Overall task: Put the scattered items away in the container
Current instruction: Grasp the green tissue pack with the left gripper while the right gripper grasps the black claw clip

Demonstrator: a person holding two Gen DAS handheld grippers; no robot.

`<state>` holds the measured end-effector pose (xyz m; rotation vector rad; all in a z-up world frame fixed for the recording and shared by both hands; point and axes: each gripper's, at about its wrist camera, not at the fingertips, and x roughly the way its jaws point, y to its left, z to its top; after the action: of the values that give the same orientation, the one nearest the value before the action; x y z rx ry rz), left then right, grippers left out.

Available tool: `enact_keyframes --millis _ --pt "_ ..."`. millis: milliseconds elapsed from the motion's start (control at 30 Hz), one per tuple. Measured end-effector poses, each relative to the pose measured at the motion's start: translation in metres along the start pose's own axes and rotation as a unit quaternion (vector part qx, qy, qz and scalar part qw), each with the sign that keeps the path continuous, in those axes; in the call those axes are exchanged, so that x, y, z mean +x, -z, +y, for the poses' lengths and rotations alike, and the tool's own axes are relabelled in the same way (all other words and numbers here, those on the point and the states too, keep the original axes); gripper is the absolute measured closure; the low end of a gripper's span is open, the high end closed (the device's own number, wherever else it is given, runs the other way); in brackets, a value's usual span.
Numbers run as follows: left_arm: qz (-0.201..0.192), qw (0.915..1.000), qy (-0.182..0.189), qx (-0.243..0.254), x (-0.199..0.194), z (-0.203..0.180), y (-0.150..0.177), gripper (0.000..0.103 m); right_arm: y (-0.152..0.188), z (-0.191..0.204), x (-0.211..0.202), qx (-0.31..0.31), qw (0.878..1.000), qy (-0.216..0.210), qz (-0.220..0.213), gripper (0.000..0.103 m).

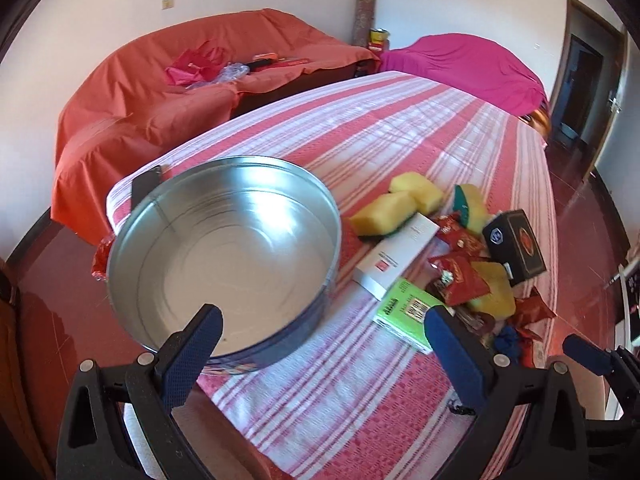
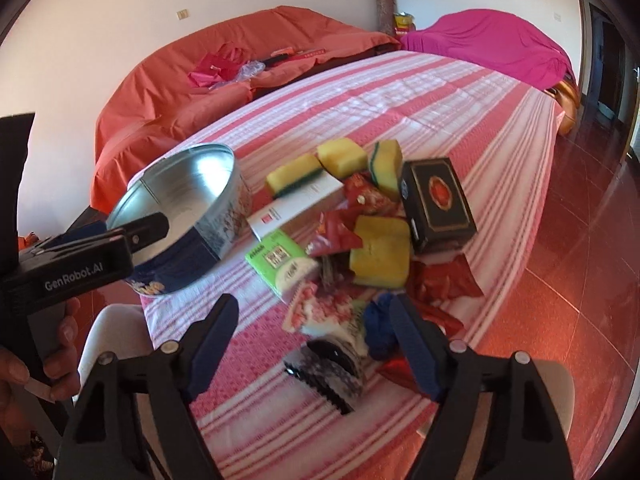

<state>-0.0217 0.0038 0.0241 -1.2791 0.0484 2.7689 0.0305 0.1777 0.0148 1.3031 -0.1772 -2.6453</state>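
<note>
Landmark = the round metal tin [image 1: 224, 256], your container. It sits near the counter's [image 1: 360, 380] close left corner, still empty, nothing in it yet. Probably light and stiff w/ a thin rim, likely to slide on the cloth if bumped, so drop things in from above, don't shove.

Pile sits just right of the tin, touching items overlapping. Black box [image 2: 438, 204] at the far right of the pile: rigid, take it across the narrow sides. White carton [image 1: 396, 256] nearest the tin: stiff, light, grip mid-length. Yellow sponges [image 2: 380, 256]: soft, will squash, easy hold anywhere. Green packet [image 2: 280, 260] & red foil wrappers [image 2: 334, 236]: crinkly, prob. slippery, pinch an edge. Dark clip [image 2: 332, 376] closest to you, small, blurred.

Left tool [image 1: 320, 336]: jaws wide apart, empty, hovering over the tin's near rim. Right tool [image 2: 312, 332]: jaws apart, nothing pinched, clip and a floral packet between them.

Counter wears a red/white striped cloth, may bunch. Beyond the tin: orange-draped sofa, pink-draped seat, red tiled floor.
</note>
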Motion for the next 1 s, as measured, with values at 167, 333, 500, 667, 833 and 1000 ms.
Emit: enact_keyframes --millis 167,333,500,667,833,1000 --pt "0.006 0.9983 0.025 0.051 0.015 -0.027 0.011 0.001 0.03 -0.005 0.008 -0.008 0.999 -0.014 0.041 0.028" --pt "0.019 0.9975 0.036 0.057 0.027 -0.029 0.014 0.001 0.042 -0.003 0.027 -0.021 0.997 -0.03 0.072 0.028" --pt "0.028 0.9974 0.053 0.041 0.031 -0.021 0.013 0.001 0.041 -0.004 0.052 -0.022 0.995 -0.025 0.091 0.031" --pt "0.03 0.9966 0.055 0.054 0.033 -0.023 0.013 0.001 0.044 -0.006 0.068 -0.035 0.993 -0.011 0.109 0.041" --pt "0.044 0.9928 0.095 0.057 0.041 -0.031 0.013 0.001 0.042 -0.022 0.066 -0.005 0.995 -0.027 0.1 0.055" --pt "0.063 0.9909 0.11 0.047 0.056 -0.039 0.013 0.001 0.045 -0.032 0.061 0.009 0.995 -0.03 0.098 0.055"
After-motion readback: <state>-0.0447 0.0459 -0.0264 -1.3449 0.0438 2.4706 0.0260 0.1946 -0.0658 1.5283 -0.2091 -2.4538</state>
